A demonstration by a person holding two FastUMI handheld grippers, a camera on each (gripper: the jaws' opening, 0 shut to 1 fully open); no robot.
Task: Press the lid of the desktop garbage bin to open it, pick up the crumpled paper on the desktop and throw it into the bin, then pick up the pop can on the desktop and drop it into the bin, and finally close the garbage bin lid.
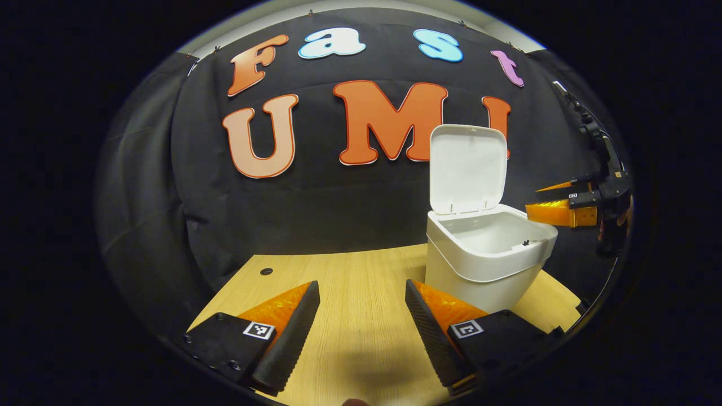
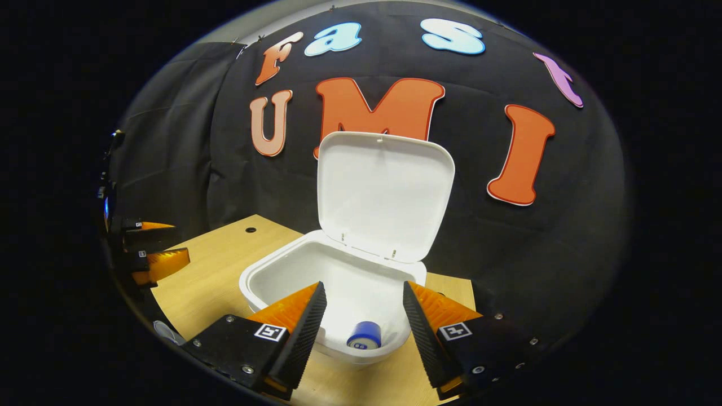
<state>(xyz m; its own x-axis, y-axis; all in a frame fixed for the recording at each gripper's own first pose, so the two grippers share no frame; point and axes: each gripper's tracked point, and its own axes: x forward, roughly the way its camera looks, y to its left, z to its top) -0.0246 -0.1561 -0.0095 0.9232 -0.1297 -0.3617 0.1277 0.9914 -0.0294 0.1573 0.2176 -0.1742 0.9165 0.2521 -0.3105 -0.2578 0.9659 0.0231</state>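
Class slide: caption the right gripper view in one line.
Open right hand-held gripper hovers above the open bin, pop can inside.

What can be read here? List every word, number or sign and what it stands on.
Square markers on the left tool and the right tool: coded patterns, no words.
Pop can inside the bin: print too small to read.
Bin lid: no text.
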